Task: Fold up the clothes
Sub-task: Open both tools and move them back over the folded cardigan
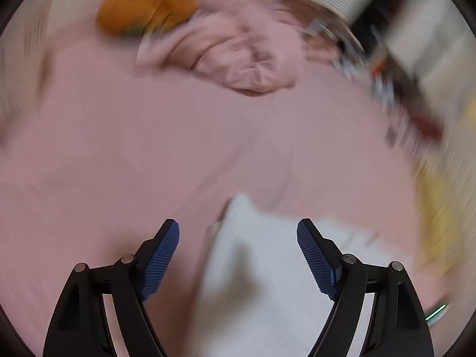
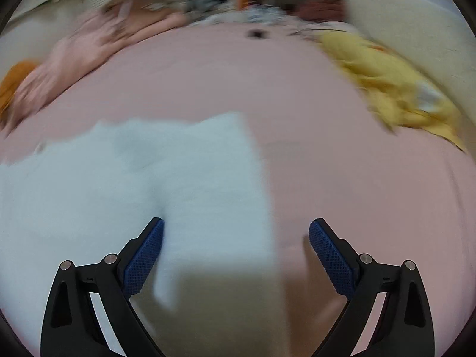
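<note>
Left gripper (image 1: 238, 255) was spread wide, holding nothing, over an edge of the white garment (image 1: 255, 267) on the pink bedsheet (image 1: 119, 136). Right gripper (image 2: 236, 255) was equally wide and empty above the same white garment (image 2: 134, 172). Beyond lay a crumpled pink garment (image 1: 238, 50), an orange plush (image 1: 145, 3) and yellow clothing (image 2: 392, 86), all blurred.

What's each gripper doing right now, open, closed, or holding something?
Left gripper: open, holding nothing, over the white cloth garment.
Right gripper: open, holding nothing, over the same garment's edge.
</note>
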A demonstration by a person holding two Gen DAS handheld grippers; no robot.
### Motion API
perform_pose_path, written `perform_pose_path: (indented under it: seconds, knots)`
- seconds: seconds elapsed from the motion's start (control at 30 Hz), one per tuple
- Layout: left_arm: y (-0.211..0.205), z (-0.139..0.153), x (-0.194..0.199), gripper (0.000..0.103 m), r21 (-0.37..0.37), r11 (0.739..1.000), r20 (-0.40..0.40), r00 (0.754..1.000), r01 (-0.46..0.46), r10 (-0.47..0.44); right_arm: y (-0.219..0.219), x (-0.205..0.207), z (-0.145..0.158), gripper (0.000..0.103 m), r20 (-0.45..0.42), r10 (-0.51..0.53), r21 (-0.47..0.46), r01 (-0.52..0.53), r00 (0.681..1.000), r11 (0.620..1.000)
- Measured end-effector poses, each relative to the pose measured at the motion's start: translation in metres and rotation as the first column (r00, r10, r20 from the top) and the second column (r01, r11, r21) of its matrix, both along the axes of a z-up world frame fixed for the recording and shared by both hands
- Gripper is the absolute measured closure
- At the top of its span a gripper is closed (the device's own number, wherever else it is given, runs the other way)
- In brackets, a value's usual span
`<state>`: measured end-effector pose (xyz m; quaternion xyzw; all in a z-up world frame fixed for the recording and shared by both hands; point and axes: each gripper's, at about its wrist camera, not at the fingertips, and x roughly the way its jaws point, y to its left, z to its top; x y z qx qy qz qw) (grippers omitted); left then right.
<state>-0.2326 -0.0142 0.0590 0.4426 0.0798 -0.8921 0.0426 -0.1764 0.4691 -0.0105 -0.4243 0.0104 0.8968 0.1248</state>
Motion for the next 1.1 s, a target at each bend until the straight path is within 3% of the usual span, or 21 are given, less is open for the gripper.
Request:
perform_pose_path:
  seconds: [0.03, 0.07, 0.1, 0.17, 0.23, 0.3, 0.4, 0.47, 0.53, 0.67, 0.8, 0.87, 0.97, 1.07, 1.1]
  knots:
    - [0.023, -0.005, 0.013, 0.016, -0.096, 0.994, -0.024, 0.998, 0.052, -0.055, -0.006, 0.005, 0.008, 0.007, -0.038, -0.021, 0.049, 0.023, 0.999, 0.999]
    - [0.046, -0.013, 0.027, 0.011, -0.181, 0.978, -0.046, 0.993, 0.103, -0.113, -0.019, 0.007, 0.016, 0.007, -0.084, 0.034, 0.053, -0.03, 0.996, 0.998]
    - [0.061, -0.024, 0.036, 0.01, -0.2, 0.97, -0.047, 0.987, 0.141, -0.153, -0.033, 0.009, 0.024, 0.007, -0.129, 0.093, 0.059, -0.086, 0.987, 0.995]
    - [0.082, -0.052, 0.043, 0.01, -0.165, 0.967, -0.009, 0.98, 0.192, -0.197, -0.06, 0.005, 0.033, 0.007, -0.167, 0.208, 0.068, -0.199, 0.964, 0.978]
    - [0.085, -0.084, 0.033, 0.01, -0.124, 0.981, 0.07, 0.987, 0.152, -0.144, -0.079, -0.013, 0.029, 0.007, -0.141, 0.306, 0.033, -0.304, 0.942, 0.952]
    - [0.079, -0.102, 0.029, 0.0, -0.116, 0.987, 0.086, 0.991, 0.11, -0.1, -0.091, -0.035, 0.02, 0.007, -0.11, 0.387, -0.039, -0.393, 0.916, 0.919]
    - [0.067, -0.109, 0.031, 0.0, -0.088, 0.992, 0.054, 0.995, 0.09, -0.085, -0.059, -0.083, -0.02, 0.009, 0.087, 0.248, 0.005, -0.249, 0.965, 0.969]
    - [0.072, -0.107, 0.032, 0.0, -0.107, 0.989, 0.066, 0.994, 0.099, -0.092, -0.007, -0.103, -0.025, 0.009, 0.088, 0.074, -0.113, -0.064, 0.993, 0.992]
    - [0.075, -0.111, 0.022, 0.0, -0.105, 0.989, 0.076, 0.993, 0.1, -0.092, 0.019, -0.106, -0.011, 0.009, 0.058, -0.117, -0.07, 0.121, 0.991, 0.99]
    - [0.08, -0.1, 0.026, 0.001, -0.119, 0.989, 0.063, 0.995, 0.082, -0.075, 0.026, -0.052, 0.032, 0.009, -0.113, -0.151, -0.167, 0.131, 0.982, 0.977]
    - [0.104, -0.077, 0.062, 0.001, -0.163, 0.98, -0.07, 0.989, 0.117, -0.13, -0.016, 0.026, 0.033, 0.009, -0.155, 0.108, -0.083, -0.122, 0.982, 0.989]
    - [0.109, -0.092, 0.063, 0.001, -0.214, 0.964, -0.003, 0.987, 0.155, -0.159, -0.037, 0.055, 0.01, 0.009, -0.108, 0.223, -0.03, -0.227, 0.969, 0.973]
    - [0.088, -0.112, 0.059, 0.0, -0.163, 0.974, 0.053, 0.987, 0.161, -0.154, -0.023, 0.061, -0.024, 0.009, -0.011, 0.157, -0.041, -0.157, 0.988, 0.987]
    - [0.081, -0.089, 0.069, 0.0, -0.277, 0.957, 0.035, 0.996, 0.091, -0.085, -0.003, 0.076, -0.006, 0.009, -0.005, -0.082, -0.017, 0.082, 0.997, 0.997]
    - [0.079, -0.08, 0.077, 0.001, -0.293, 0.953, 0.005, 0.997, 0.077, -0.079, -0.003, 0.083, -0.001, 0.009, -0.02, -0.085, -0.035, 0.084, 0.996, 0.996]
